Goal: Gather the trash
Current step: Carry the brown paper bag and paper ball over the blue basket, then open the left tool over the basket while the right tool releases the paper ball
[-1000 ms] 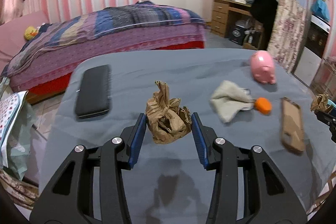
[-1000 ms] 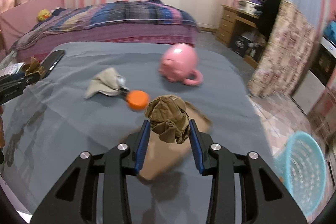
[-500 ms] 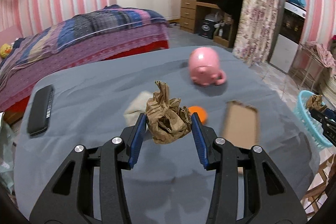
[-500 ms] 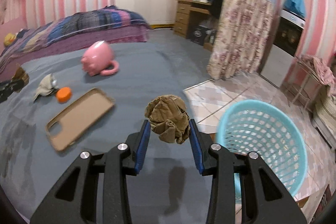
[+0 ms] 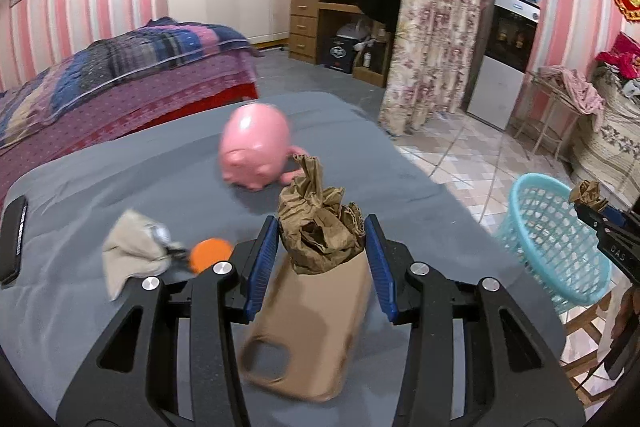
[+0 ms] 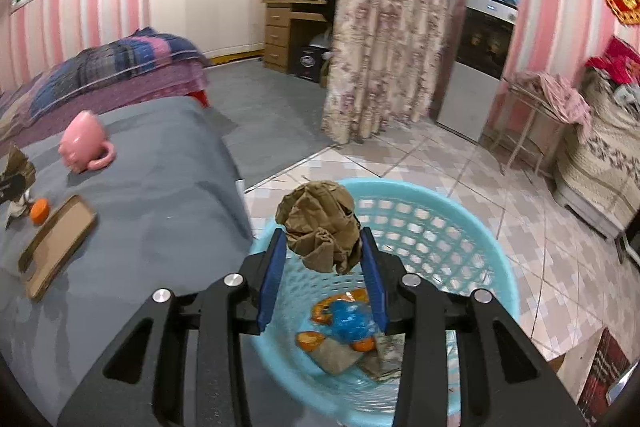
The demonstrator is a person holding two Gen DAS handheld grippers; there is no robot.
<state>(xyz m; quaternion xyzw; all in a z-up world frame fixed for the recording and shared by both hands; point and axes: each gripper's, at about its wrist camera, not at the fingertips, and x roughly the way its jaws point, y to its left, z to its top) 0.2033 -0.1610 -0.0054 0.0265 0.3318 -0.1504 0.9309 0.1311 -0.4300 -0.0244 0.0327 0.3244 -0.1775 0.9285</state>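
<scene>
Carrying two crumpled brown paper wads toward the light-blue plastic mesh basket (image 6: 460,227); neither dropped yet.

Right gripper (image 6: 322,267) clenching one crumpled brown paper wad (image 6: 320,223), hovering over the basket mouth. Left gripper (image 5: 322,255) clenching the other crumpled brown paper bag wad (image 5: 318,231), hanging over the grey-clothed table (image 5: 120,179), basket well off to its right on the tiled floor. Basket already holding some trash: blue crinkled wrapper (image 6: 350,319), orange peel pieces (image 6: 308,339), brownish paper scraps at the bottom. Remaining on the table: beige crumpled tissue (image 5: 132,255) beside an orange round cap (image 5: 210,253), possibly trash; pink pig-shaped mug (image 5: 256,147), tan phone case (image 5: 312,327), black phone (image 5: 14,235) likely staying.
</scene>
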